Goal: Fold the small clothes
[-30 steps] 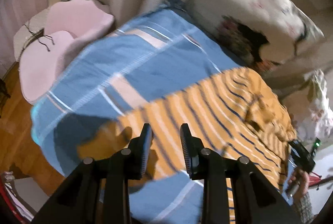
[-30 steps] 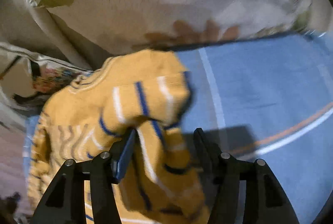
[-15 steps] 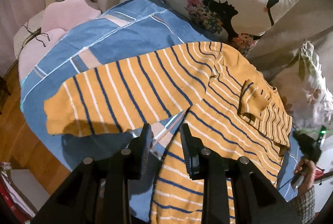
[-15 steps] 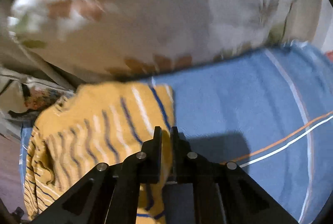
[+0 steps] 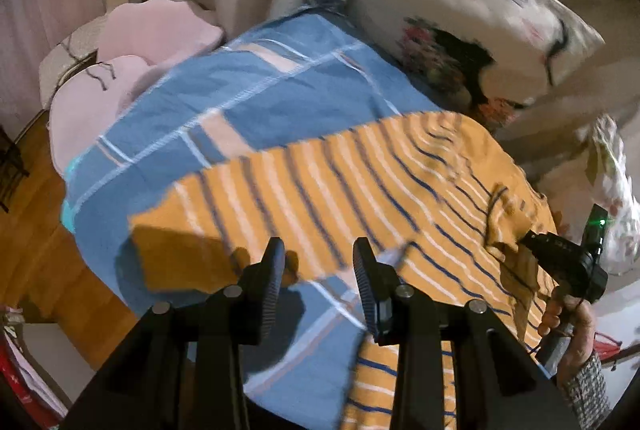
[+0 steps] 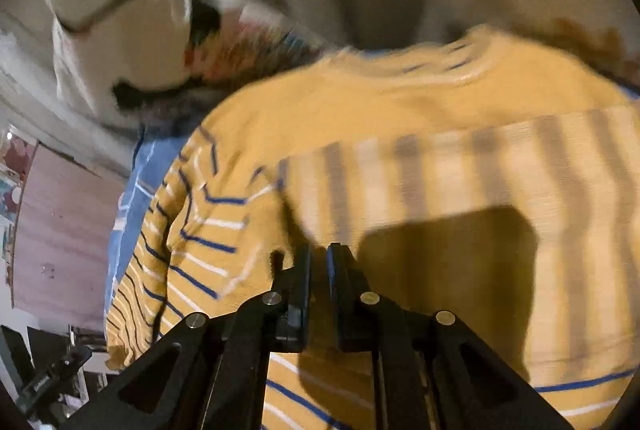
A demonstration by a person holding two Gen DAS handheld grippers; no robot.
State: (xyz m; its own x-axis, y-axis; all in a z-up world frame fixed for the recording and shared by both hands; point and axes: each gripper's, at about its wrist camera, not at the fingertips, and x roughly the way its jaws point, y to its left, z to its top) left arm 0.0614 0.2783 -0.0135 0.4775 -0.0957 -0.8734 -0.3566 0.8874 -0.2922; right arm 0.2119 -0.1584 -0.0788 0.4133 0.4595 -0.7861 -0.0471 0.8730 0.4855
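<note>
Mostly blur on my end. Striped sweater [image 5: 360, 190] spread across blue blanket [image 5: 256, 94], one sleeve reaching toward 9 o'clock. My left gripper [image 5: 318, 266] above sleeve edge — jaws opening, nothing between. Right gripper [image 6: 318, 262] pinched together; whether cloth is caught I cannot tell. Pillow [image 5: 460, 30] at 1 o'clock, print smeared — frame clips sweater hem.

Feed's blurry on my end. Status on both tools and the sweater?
Left tool empty, jaws opening over the spread sleeve. Right tool shut; whether it pinches the sweater can't be told. Pillow beside the collar, not blocking.
</note>
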